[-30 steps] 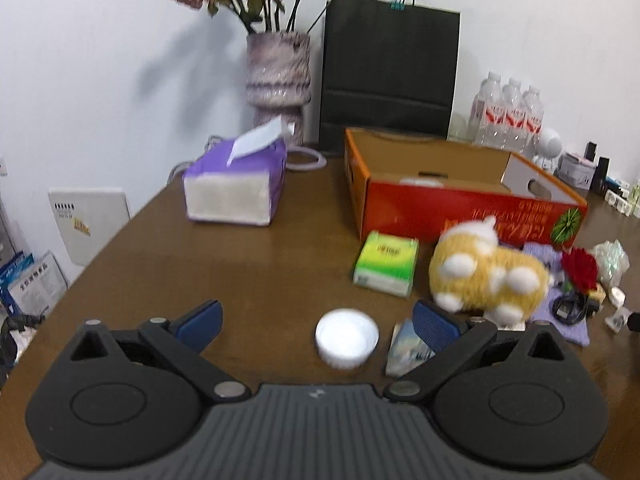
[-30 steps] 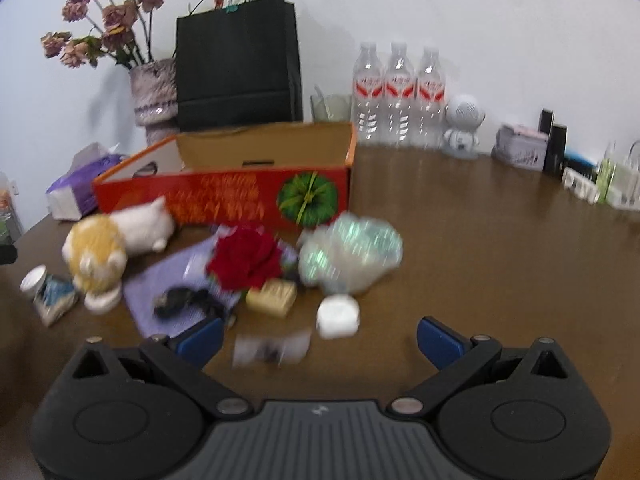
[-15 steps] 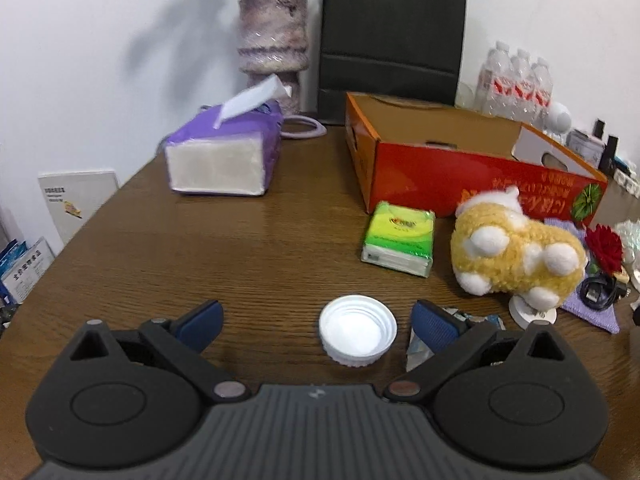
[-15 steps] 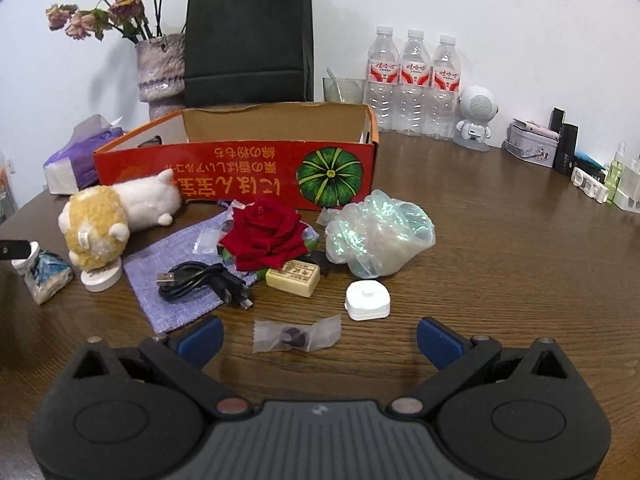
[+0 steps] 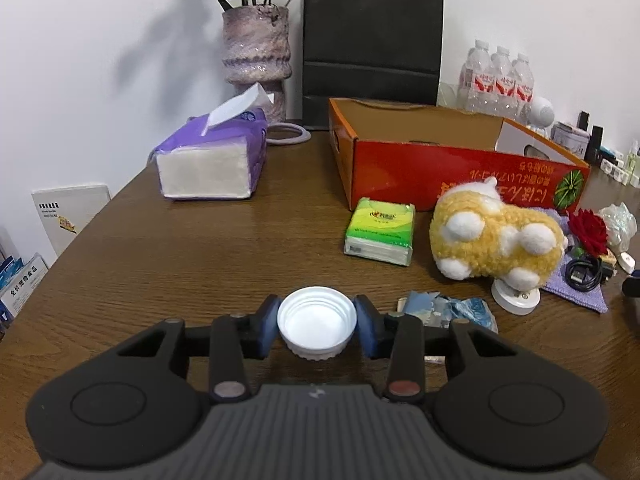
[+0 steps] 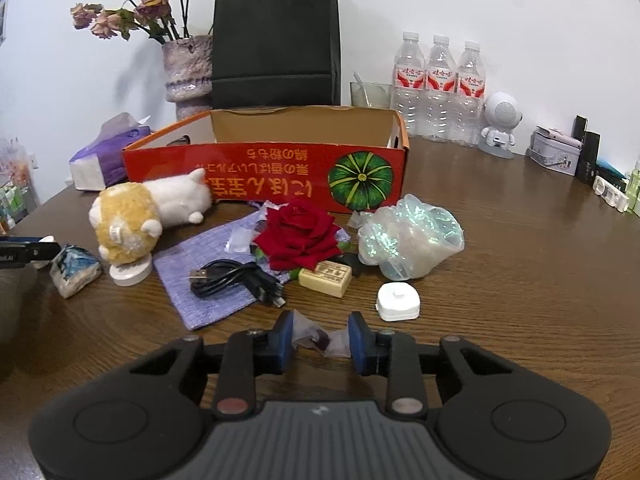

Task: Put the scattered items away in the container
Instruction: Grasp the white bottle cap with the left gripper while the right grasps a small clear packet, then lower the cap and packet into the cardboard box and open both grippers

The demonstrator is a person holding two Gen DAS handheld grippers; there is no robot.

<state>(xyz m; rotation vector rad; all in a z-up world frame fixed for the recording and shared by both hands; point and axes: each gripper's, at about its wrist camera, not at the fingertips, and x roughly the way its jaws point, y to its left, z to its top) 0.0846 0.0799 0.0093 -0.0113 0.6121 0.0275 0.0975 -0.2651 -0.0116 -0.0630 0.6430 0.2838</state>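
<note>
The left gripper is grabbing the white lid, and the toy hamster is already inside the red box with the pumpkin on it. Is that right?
Not quite. The left gripper does have the white lid between its closing jaws, but the toy hamster is not in the red box. It lies on the table in front of the box, as the right wrist view shows.

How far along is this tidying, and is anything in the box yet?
Barely begun: the part of the orange box that shows looks empty. The left gripper is closing on a white lid, the right gripper on a small clear packet. The plush toy, rose, cable and tissue pack lie on the table.
</note>
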